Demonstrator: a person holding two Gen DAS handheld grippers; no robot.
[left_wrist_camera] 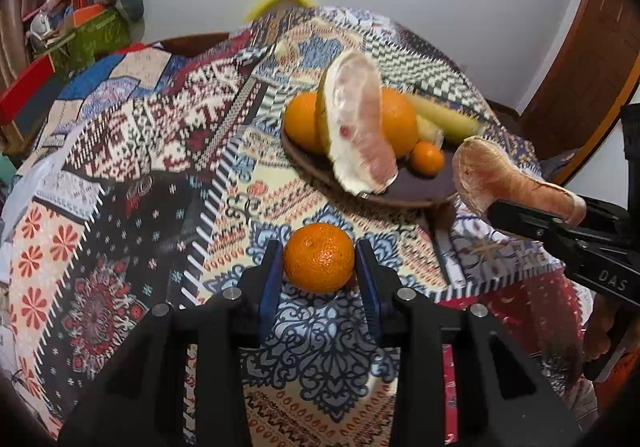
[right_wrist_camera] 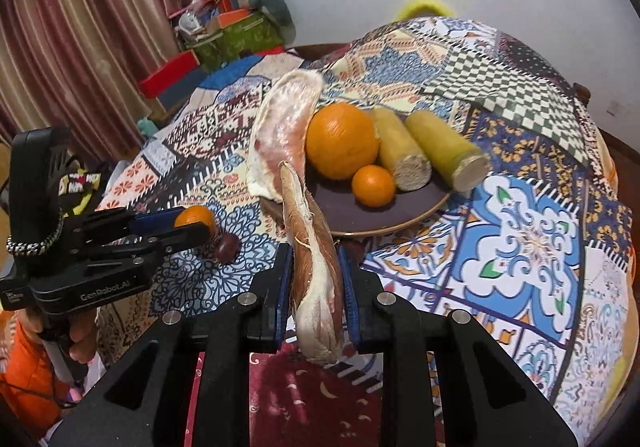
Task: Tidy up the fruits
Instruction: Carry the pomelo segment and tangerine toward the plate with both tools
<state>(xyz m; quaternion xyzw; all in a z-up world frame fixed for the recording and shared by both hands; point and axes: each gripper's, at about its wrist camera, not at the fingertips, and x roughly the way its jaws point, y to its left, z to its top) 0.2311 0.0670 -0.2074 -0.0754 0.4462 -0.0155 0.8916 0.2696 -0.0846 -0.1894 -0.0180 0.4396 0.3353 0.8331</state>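
Leftmost, the left gripper point(left_wrist_camera: 319, 267) has its blue pads against both sides of a small mandarin point(left_wrist_camera: 319, 257), which sits low over the patterned tablecloth point(left_wrist_camera: 120, 151); whether the fruit touches the cloth cannot be told. From the right wrist view a dark round fruit point(right_wrist_camera: 226, 247) lies on the cloth just beside that gripper's tips. Further right stands a dark plate point(left_wrist_camera: 416, 187) holding a large pomelo wedge point(left_wrist_camera: 360, 123) that leans against two oranges point(left_wrist_camera: 394, 121), with a smaller mandarin on the plate point(left_wrist_camera: 427, 158) in front of them and two yellow-green cut stalks point(right_wrist_camera: 444, 145) lying side by side behind. Right of the plate, the right gripper point(right_wrist_camera: 316, 279) is clamped tight on a pinkish-brown pomelo segment point(right_wrist_camera: 310, 247), held upright between its pads and raised clear of the tablecloth, near the plate's front rim. A hand point(right_wrist_camera: 82, 335) with an orange sleeve grips the left tool's handle.
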